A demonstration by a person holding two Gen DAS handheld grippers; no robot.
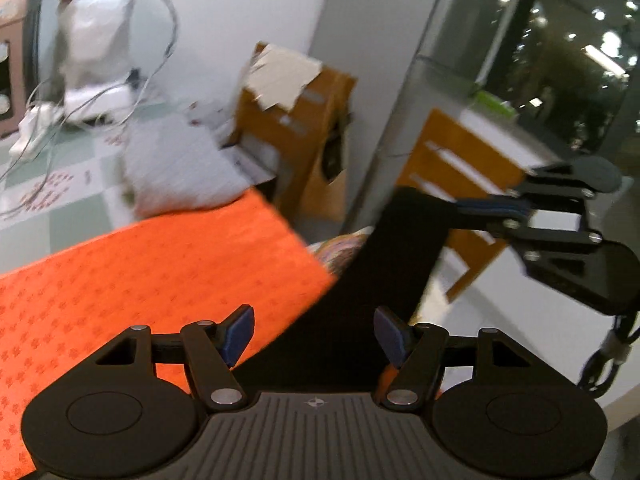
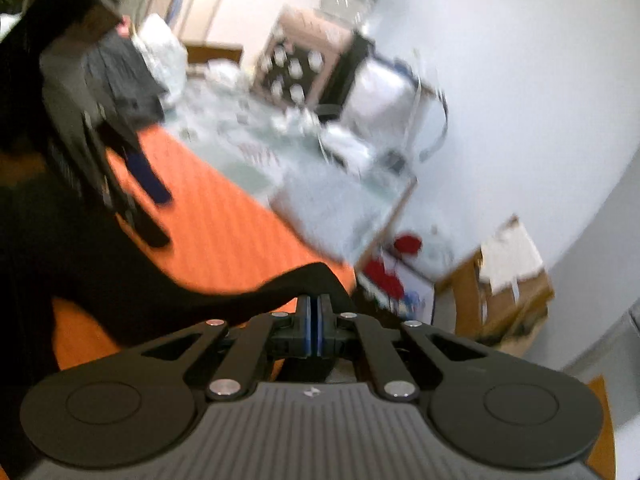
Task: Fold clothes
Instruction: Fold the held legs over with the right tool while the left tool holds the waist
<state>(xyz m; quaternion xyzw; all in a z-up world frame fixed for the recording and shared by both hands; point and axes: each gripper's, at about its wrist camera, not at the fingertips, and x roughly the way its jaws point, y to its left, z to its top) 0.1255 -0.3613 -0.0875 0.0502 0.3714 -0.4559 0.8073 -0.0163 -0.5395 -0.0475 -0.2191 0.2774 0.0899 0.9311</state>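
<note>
A black garment hangs over the edge of the table with the orange patterned cloth. Seen in the left wrist view, my left gripper is open, its blue pads wide apart, and the black cloth shows in the gap beyond them. At upper right my right gripper is shut on an end of the garment. The right wrist view shows my right gripper pinching the black garment, which stretches away to the left. My left gripper appears there blurred, open over the orange cloth.
Cardboard boxes and a white bag stand on the tiled floor beyond the table, with cables and white appliances behind. A wooden frame stands at right near a dark window. Another box and red items lie beside the table.
</note>
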